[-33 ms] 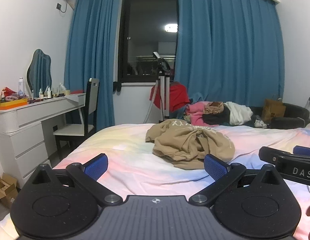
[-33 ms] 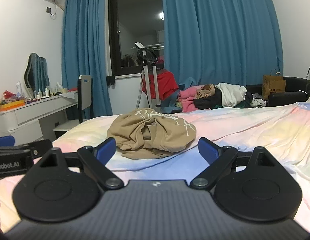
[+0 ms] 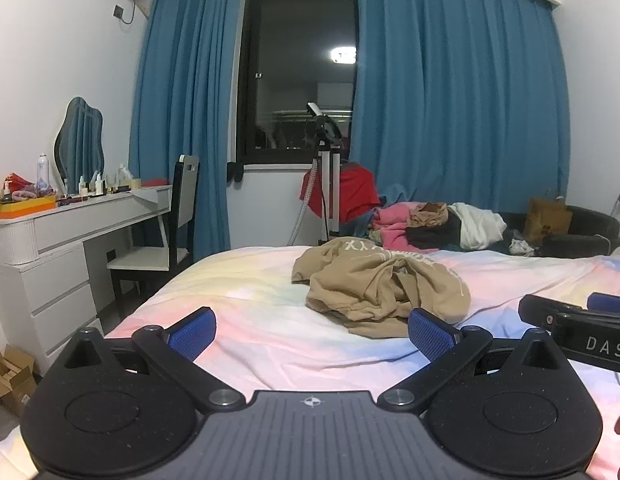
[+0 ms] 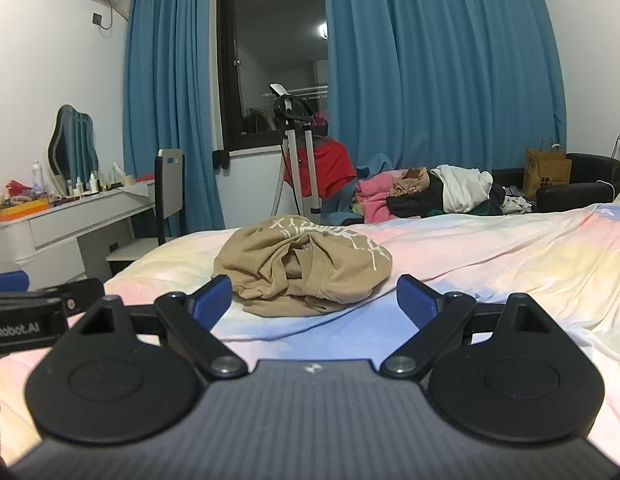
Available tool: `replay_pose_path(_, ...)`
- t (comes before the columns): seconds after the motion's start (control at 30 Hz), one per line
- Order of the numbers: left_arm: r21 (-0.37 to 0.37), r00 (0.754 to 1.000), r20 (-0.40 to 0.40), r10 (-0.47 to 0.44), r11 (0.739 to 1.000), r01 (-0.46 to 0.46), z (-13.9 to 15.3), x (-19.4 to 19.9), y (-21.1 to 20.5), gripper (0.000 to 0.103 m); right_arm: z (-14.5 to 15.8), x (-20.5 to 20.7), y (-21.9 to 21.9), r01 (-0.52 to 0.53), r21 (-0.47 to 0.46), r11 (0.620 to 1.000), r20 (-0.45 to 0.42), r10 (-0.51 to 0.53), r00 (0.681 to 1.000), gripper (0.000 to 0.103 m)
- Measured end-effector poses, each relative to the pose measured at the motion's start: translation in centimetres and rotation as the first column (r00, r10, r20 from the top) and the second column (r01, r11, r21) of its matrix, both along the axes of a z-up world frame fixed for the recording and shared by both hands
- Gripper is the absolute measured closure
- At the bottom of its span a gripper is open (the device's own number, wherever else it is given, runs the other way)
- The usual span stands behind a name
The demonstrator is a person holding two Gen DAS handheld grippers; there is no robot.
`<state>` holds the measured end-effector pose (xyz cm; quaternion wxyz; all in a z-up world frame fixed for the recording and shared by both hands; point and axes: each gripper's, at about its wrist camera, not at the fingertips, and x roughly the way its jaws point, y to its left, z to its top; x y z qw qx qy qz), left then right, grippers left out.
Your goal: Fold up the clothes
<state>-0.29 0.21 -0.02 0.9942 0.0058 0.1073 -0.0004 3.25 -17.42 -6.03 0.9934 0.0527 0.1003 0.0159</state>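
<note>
A crumpled tan garment with white lettering lies in a heap on the pastel bedsheet; it also shows in the right wrist view. My left gripper is open and empty, held above the sheet short of the garment and to its left. My right gripper is open and empty, just short of the garment's near edge. Each gripper shows at the edge of the other's view.
A pile of other clothes lies beyond the bed's far side, next to a dark sofa with a paper bag. A white dressing table and chair stand left. A tripod stands by the window.
</note>
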Motion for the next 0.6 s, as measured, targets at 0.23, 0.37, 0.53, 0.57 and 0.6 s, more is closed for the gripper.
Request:
replay_pose_path(0.23,-0.010,1.000,-0.001,-0.003,1.000,0.003,-0.1,-1.0,0.7,0.000,0.0,0.3,0.2,0.027,-0.006,1.000,-0.032,-0.027,0.999,0.012)
replay_pose_path(0.37,0.007,0.999,-0.035,0.010,1.000,-0.010,0.0,0.6,-0.1,0.000,-0.3,0.8,0.3,0.015,0.006,1.000,-0.047,-0.015,0.999,0.012)
replay_pose_path(0.53,0.004,0.999,-0.035,0.016,1.000,-0.016,0.0,0.8,0.0,0.000,-0.4,1.0,0.6,-0.029,0.026,0.999,-0.081,0.031,0.996,0.012)
replay_pose_path(0.57,0.004,0.999,-0.034,0.018,1.000,-0.018,0.0,0.8,0.0,0.000,-0.5,1.0,0.7,-0.019,0.019,1.000,-0.082,0.021,0.996,0.012)
replay_pose_path(0.6,0.003,0.999,-0.034,0.019,1.000,-0.019,0.0,0.9,0.0,0.000,-0.6,1.0,0.8,-0.013,0.011,1.000,-0.076,0.013,0.997,0.012)
